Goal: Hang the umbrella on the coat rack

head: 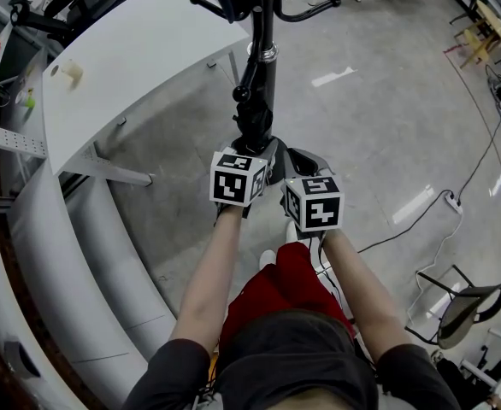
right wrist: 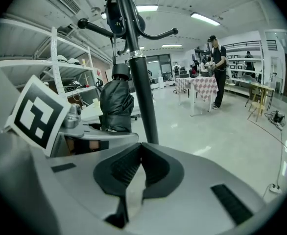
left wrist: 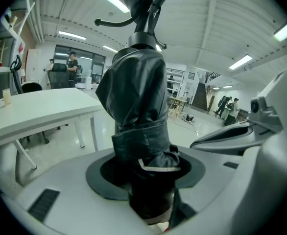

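A folded black umbrella (head: 252, 128) stands upright against the black coat rack pole (head: 267, 32). My left gripper (head: 256, 150) is shut on its lower end. In the left gripper view the umbrella (left wrist: 136, 97) rises from between the jaws of the left gripper (left wrist: 151, 180) toward the rack's hooks (left wrist: 115, 22). From the right gripper view, the umbrella (right wrist: 115, 104) is just left of the pole (right wrist: 142, 97), with a thin strap running up toward a hook. My right gripper (head: 307, 164) is beside the left one. Its jaws (right wrist: 136, 173) are shut with nothing in them.
A white table (head: 139, 58) with a small cup (head: 67, 73) stands left of the rack. White shelving curves along the left. A chair (head: 466, 306) and a cable with a power strip (head: 452, 198) are on the floor at the right. People (right wrist: 217, 67) stand far off.
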The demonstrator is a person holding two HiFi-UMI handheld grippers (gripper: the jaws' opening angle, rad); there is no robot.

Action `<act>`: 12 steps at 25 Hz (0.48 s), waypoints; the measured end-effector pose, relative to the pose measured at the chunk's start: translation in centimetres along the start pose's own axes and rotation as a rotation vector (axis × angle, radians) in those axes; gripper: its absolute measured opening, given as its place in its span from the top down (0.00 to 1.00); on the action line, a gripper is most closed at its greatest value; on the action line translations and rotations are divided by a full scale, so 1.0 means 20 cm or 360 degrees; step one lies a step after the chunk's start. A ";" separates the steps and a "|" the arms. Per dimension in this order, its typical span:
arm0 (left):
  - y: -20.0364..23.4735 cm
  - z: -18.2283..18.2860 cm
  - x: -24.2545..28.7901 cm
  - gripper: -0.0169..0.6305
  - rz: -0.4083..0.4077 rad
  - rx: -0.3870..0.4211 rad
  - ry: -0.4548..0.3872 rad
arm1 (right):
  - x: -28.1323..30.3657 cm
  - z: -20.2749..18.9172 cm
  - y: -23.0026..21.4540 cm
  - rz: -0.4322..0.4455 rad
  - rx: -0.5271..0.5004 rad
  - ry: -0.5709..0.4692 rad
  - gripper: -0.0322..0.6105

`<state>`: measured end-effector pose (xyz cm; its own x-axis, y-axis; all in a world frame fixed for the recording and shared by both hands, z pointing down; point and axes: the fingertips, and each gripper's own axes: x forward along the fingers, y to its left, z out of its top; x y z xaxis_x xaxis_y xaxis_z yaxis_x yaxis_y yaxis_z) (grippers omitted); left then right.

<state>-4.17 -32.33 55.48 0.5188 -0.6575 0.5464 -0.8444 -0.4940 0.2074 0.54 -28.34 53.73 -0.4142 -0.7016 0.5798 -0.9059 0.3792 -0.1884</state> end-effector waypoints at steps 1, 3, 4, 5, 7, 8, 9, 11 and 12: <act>0.01 0.00 0.01 0.65 0.0019 0.0013 0.0009 | 0.01 0.00 0.00 -0.0002 0.0001 0.0001 0.92; 0.04 0.01 0.03 0.64 0.0052 0.0036 0.0023 | 0.01 0.00 -0.01 -0.0010 0.0002 0.0001 0.92; 0.05 0.01 0.04 0.64 0.0064 0.0044 0.0027 | 0.02 0.00 -0.01 -0.0014 0.0000 0.0002 0.92; 0.05 0.01 0.04 0.64 0.0072 0.0050 0.0029 | 0.02 -0.01 -0.01 -0.0017 -0.0002 0.0004 0.92; 0.06 0.01 0.05 0.64 0.0083 0.0057 0.0034 | 0.03 -0.02 -0.01 -0.0020 0.0000 0.0013 0.92; 0.06 0.01 0.05 0.64 0.0091 0.0061 0.0037 | 0.04 -0.02 -0.01 -0.0021 0.0003 0.0016 0.92; 0.07 0.01 0.06 0.64 0.0098 0.0063 0.0040 | 0.04 -0.02 -0.02 -0.0022 0.0006 0.0018 0.92; 0.07 0.01 0.07 0.64 0.0107 0.0064 0.0044 | 0.04 -0.02 -0.03 -0.0026 0.0006 0.0019 0.92; 0.07 0.01 0.07 0.64 0.0107 0.0062 0.0045 | 0.04 -0.02 -0.03 -0.0029 0.0007 0.0019 0.92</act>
<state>-4.60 -34.14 56.32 0.4566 -0.6739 0.5808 -0.8711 -0.4715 0.1378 0.76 -28.85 54.68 -0.3968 -0.7008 0.5928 -0.9136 0.3639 -0.1814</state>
